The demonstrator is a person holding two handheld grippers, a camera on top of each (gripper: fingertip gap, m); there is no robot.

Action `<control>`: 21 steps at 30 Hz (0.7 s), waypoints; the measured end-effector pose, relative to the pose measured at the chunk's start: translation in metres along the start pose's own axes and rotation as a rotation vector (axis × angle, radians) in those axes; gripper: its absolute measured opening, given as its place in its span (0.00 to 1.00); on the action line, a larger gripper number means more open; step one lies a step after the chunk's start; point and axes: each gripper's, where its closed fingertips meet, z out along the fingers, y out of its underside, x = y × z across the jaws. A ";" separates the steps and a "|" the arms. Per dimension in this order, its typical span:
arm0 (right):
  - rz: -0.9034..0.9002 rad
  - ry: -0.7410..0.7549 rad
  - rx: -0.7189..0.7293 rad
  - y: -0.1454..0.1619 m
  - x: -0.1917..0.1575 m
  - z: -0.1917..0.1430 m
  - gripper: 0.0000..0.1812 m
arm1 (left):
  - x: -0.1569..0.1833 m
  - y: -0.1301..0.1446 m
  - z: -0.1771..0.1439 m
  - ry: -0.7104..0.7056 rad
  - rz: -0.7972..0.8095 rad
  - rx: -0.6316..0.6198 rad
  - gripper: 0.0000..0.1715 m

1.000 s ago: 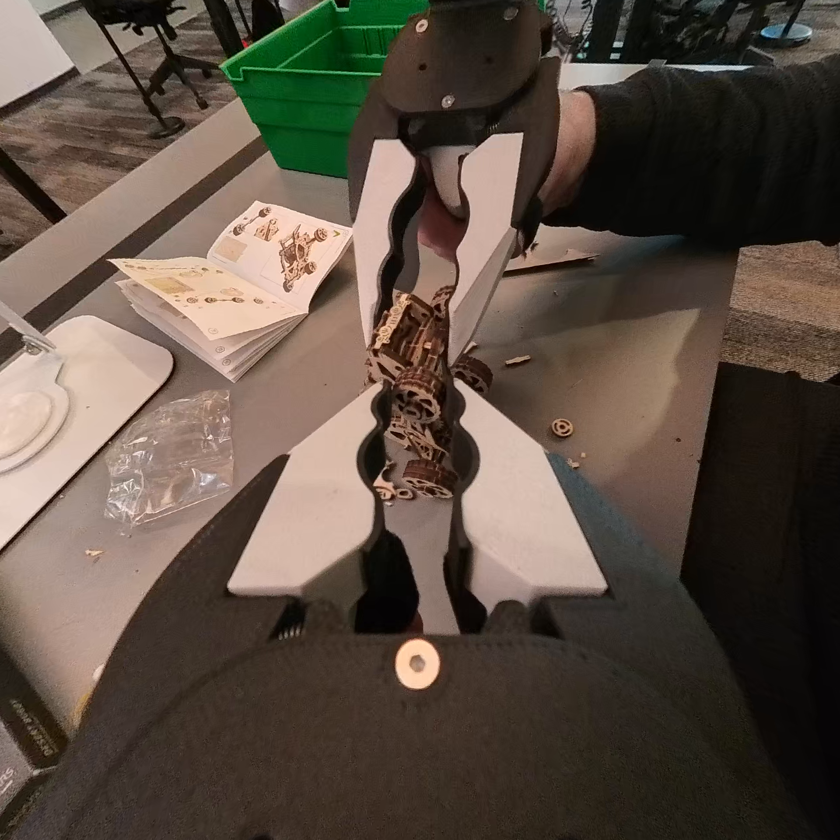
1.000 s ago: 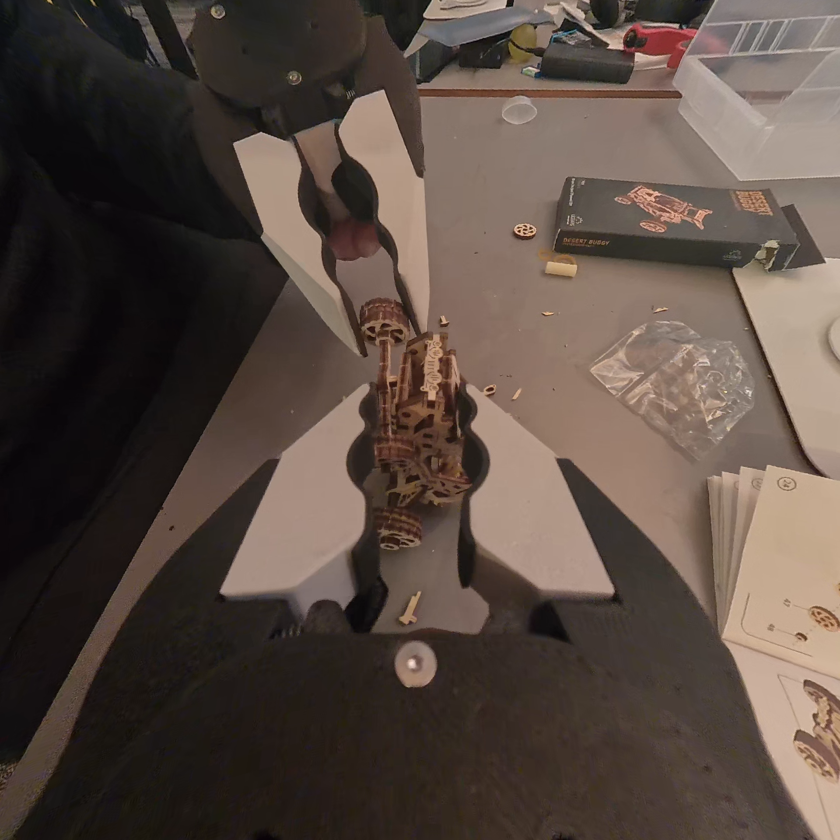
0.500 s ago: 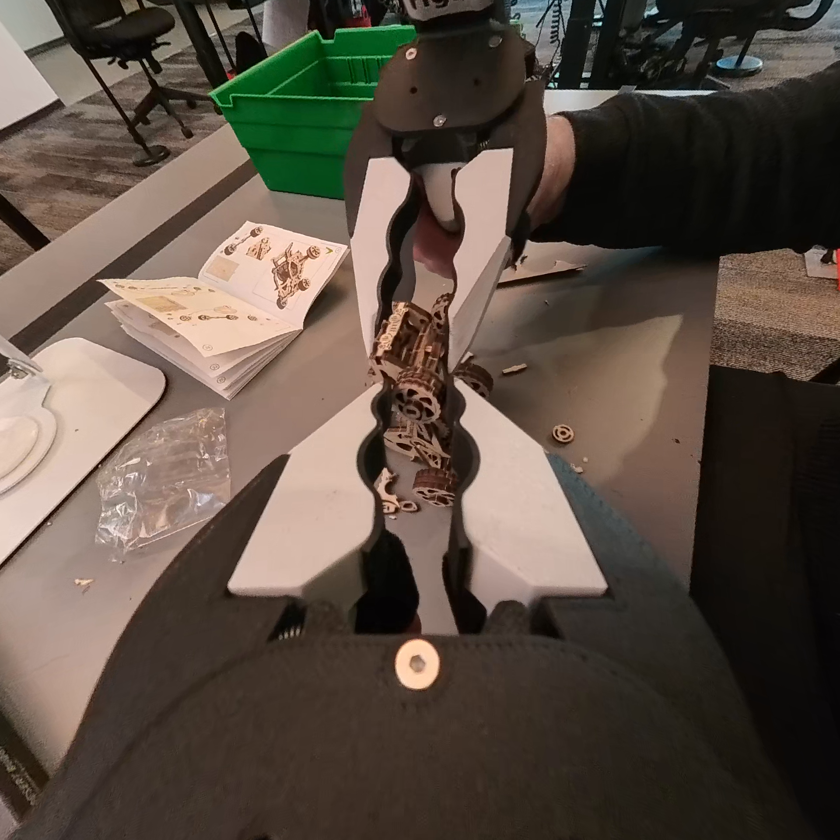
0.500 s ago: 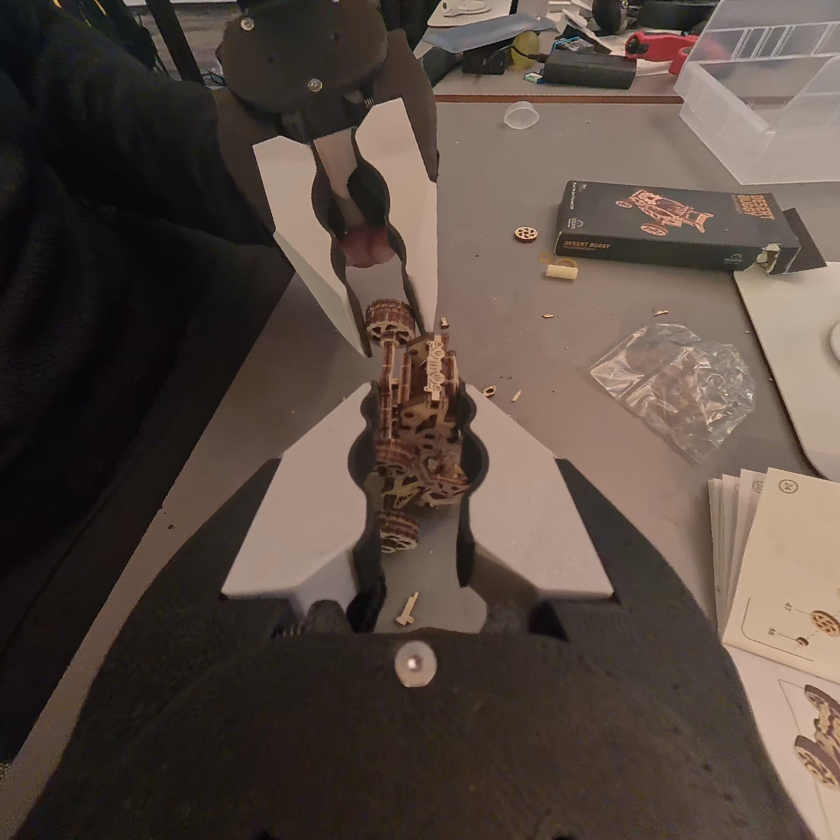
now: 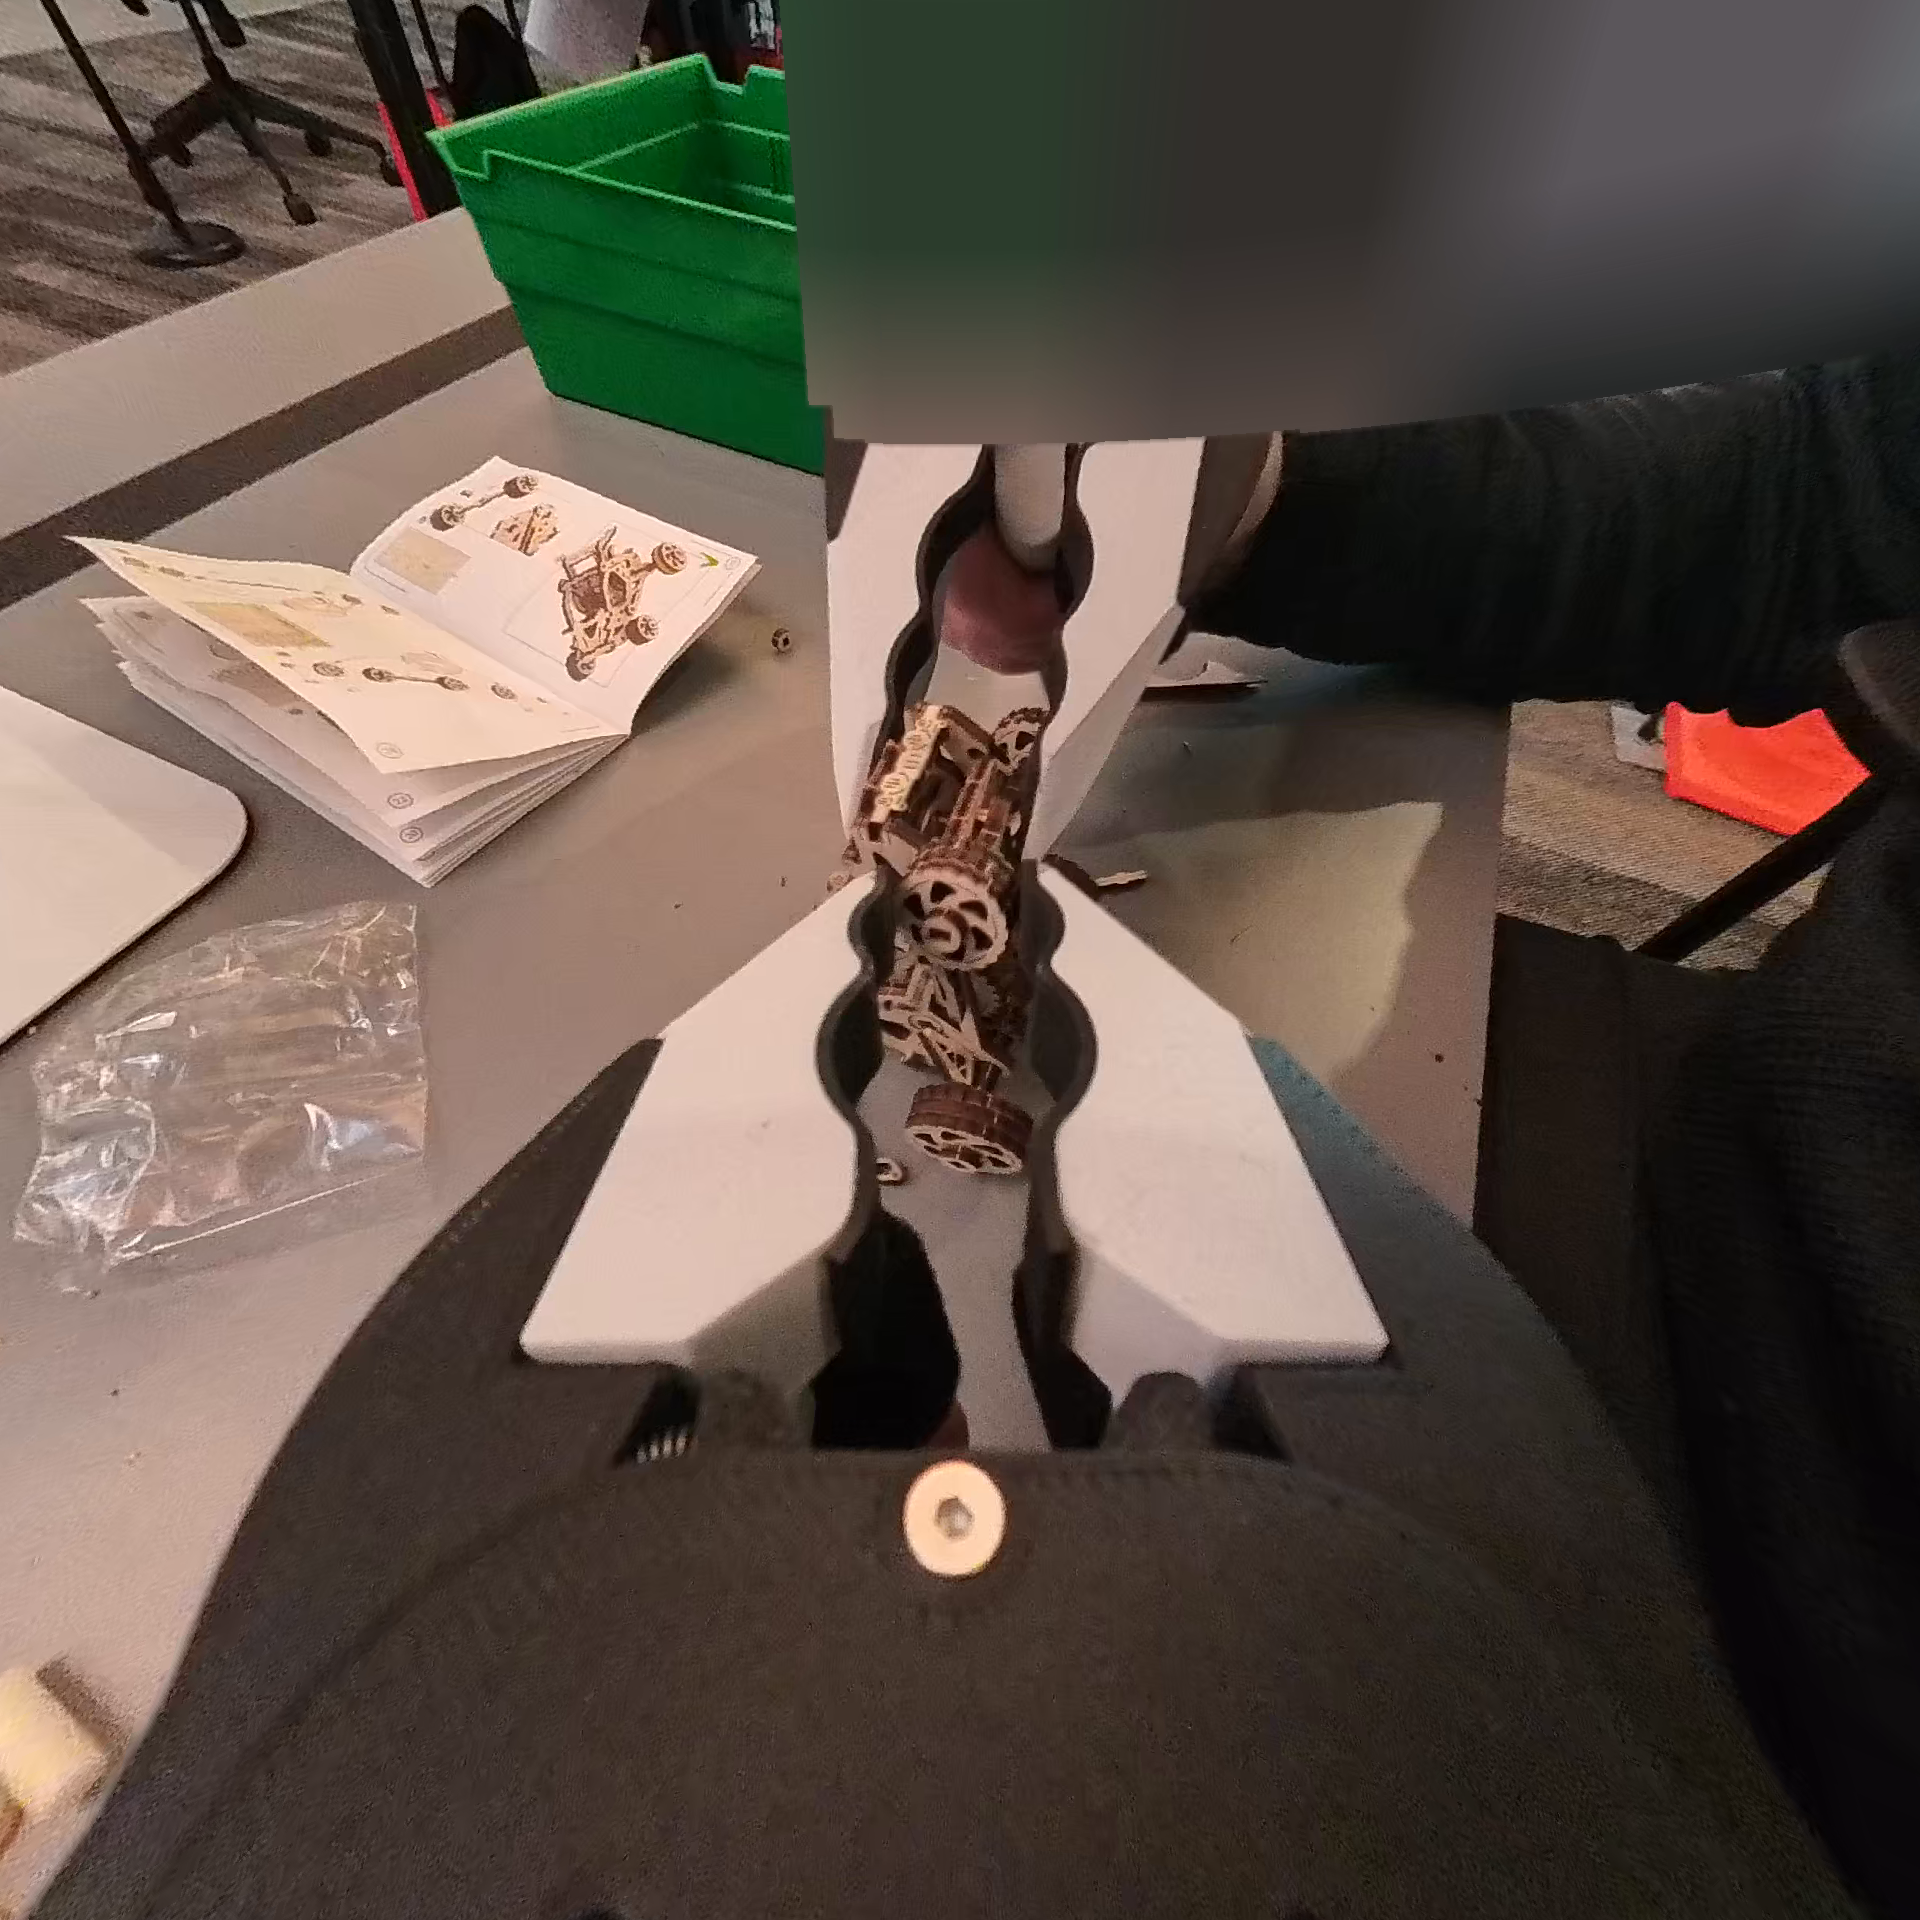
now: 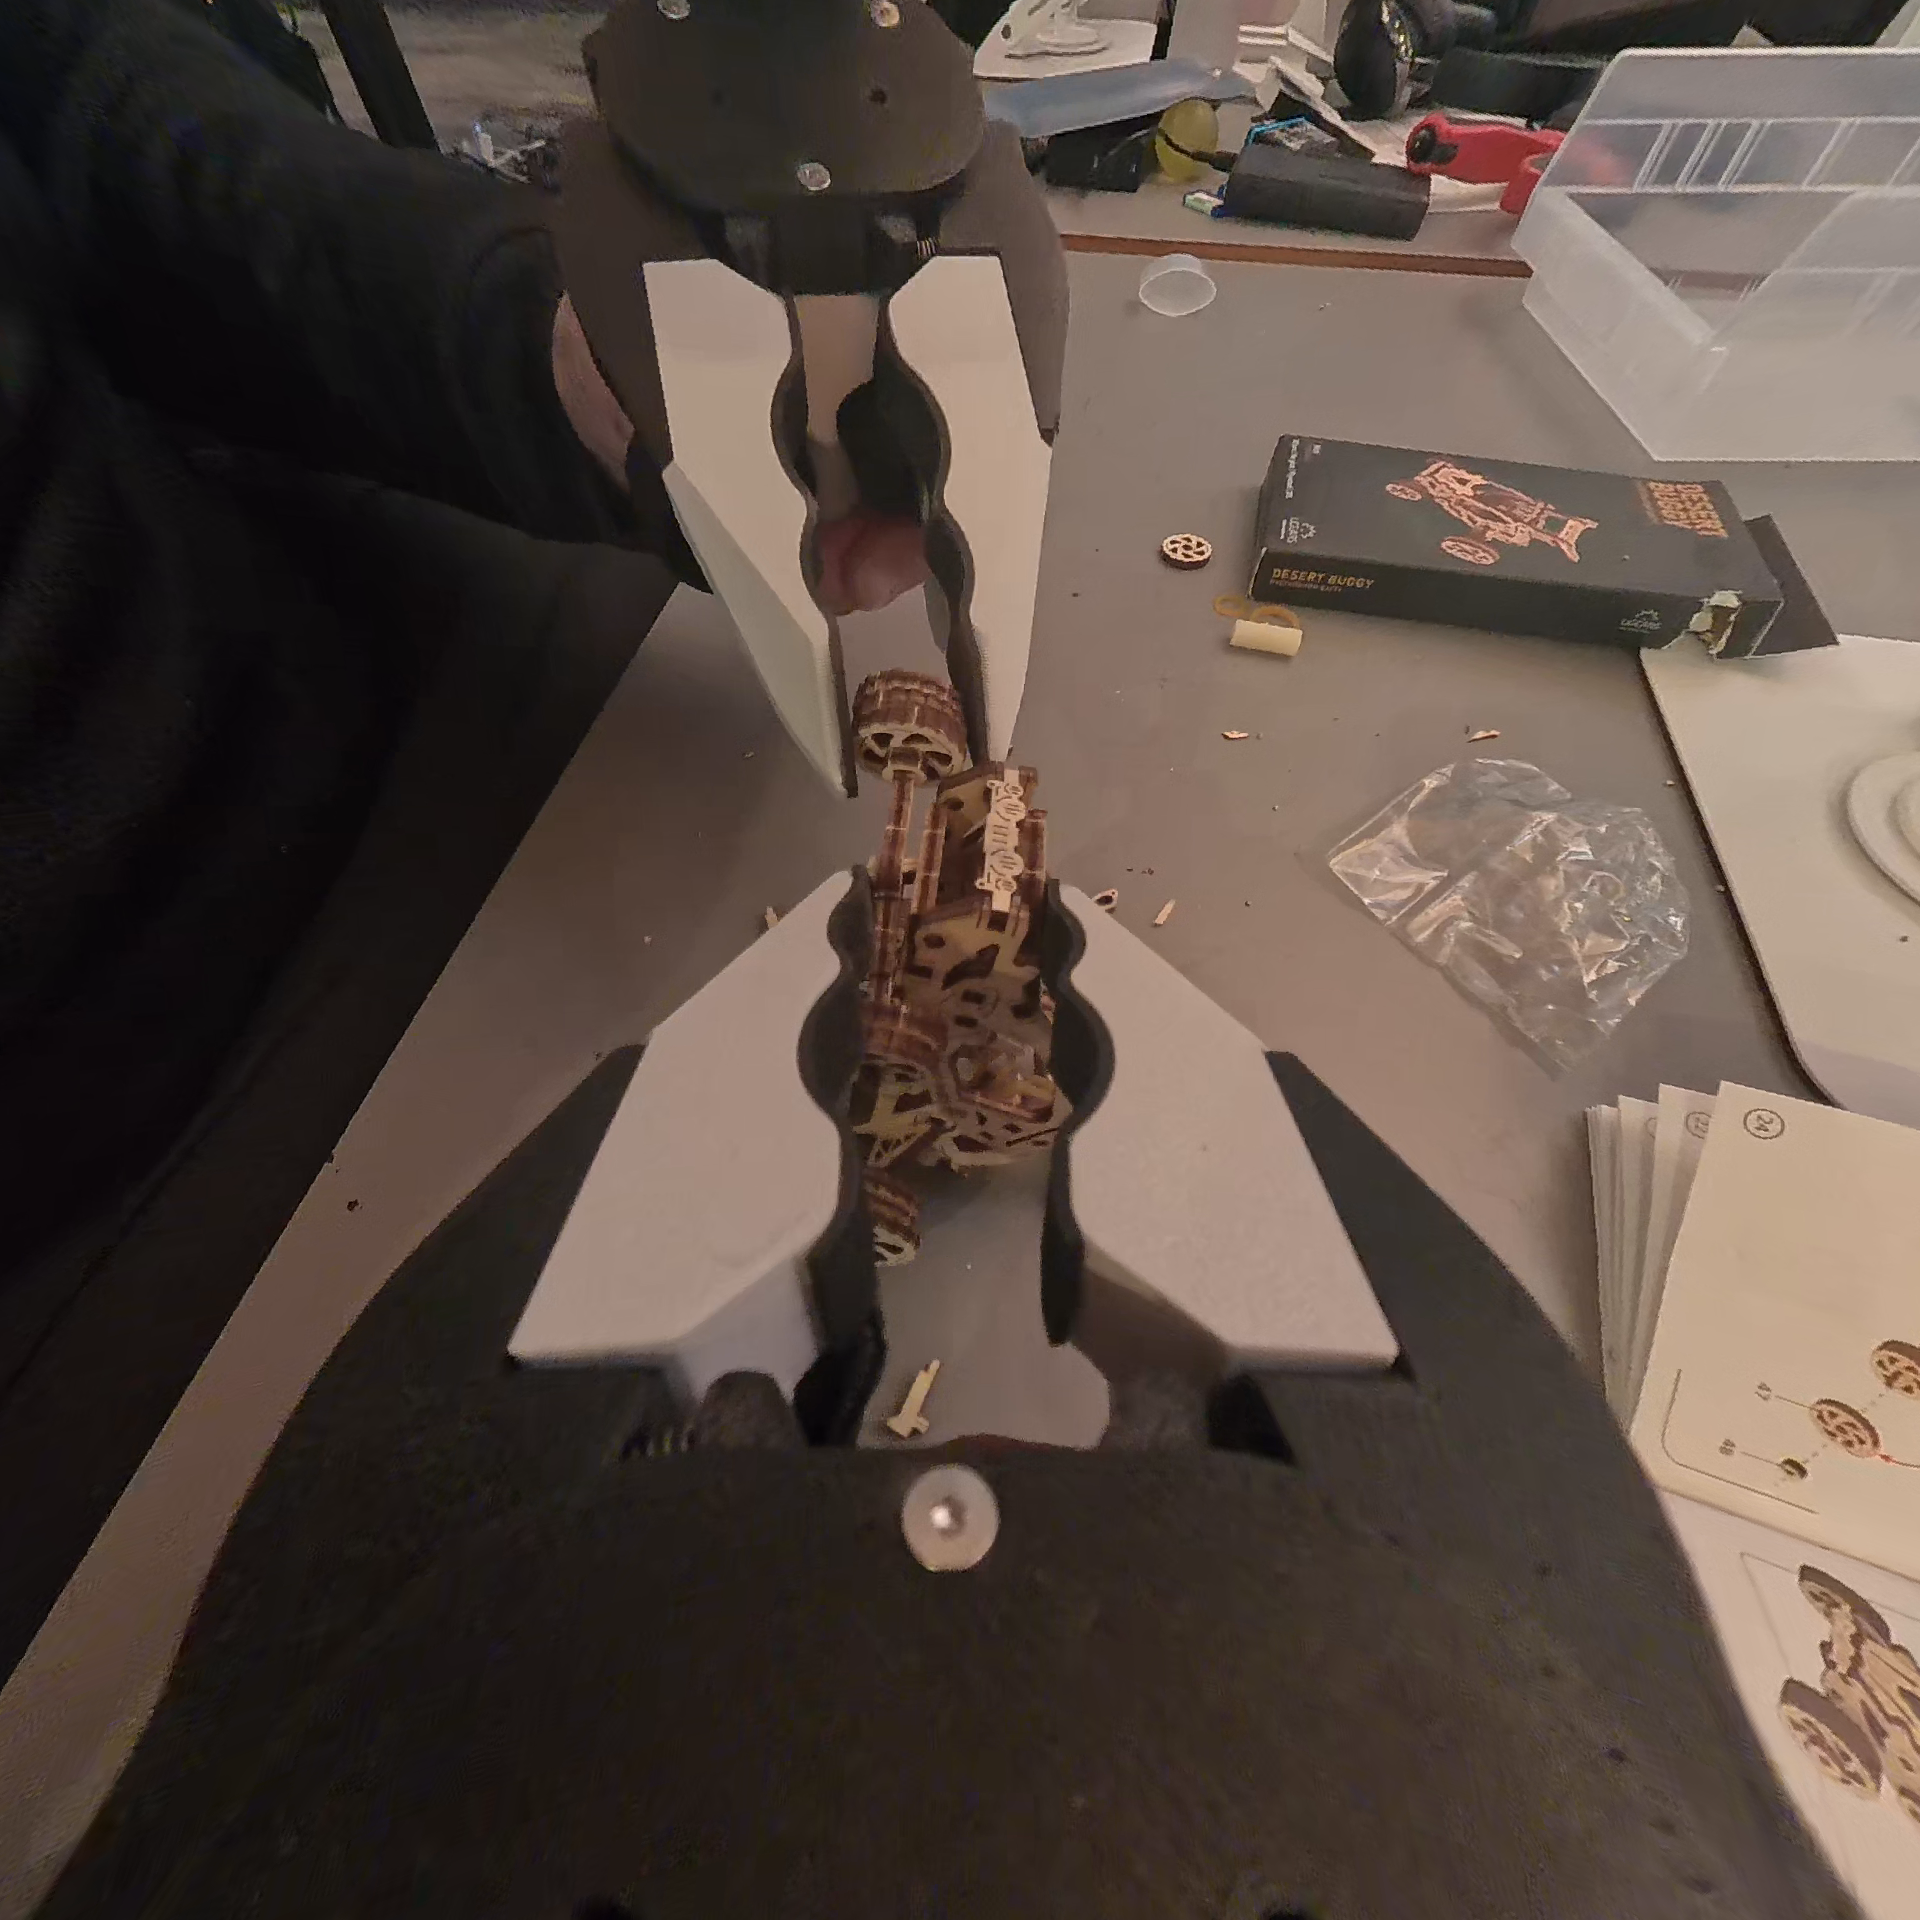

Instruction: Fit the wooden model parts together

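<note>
The wooden buggy model (image 6: 966, 997) hangs above the grey table (image 6: 1195, 790), gripped by its body in my right gripper (image 6: 951, 894). An axle sticks out from it toward my left gripper (image 6: 914, 758), which is shut on the wheel (image 6: 909, 727) at the axle's end. In the left wrist view that wheel (image 5: 951, 920) sits between the tips of my left gripper (image 5: 951, 883), and the right gripper (image 5: 940, 831) comes down from above around the model body (image 5: 935, 790). Another wheel of the model (image 5: 966, 1127) hangs lower.
An open instruction booklet (image 5: 416, 665), a crumpled plastic bag (image 5: 229, 1070), a white board (image 5: 83, 831) and a green bin (image 5: 644, 239) lie to the left. A black box (image 6: 1507, 540), a loose wheel (image 6: 1188, 549), a clear container (image 6: 1745, 239) and wood chips lie on the table. Both grippers' tips are close together, under 4 cm apart.
Both grippers keep their hold. The pair with the model has shifted slightly, and the left wrist view has swung a little toward the booklet side.
</note>
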 end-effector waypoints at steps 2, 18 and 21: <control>-0.009 0.008 -0.001 0.000 0.000 0.000 0.16 | 0.000 0.000 0.000 0.008 -0.015 0.008 0.12; 0.016 0.037 0.018 0.000 0.004 0.001 0.15 | -0.006 0.005 0.001 -0.039 0.019 0.072 0.20; 0.002 0.037 0.007 0.000 0.003 0.001 0.15 | -0.014 0.004 0.002 -0.149 0.061 0.060 0.30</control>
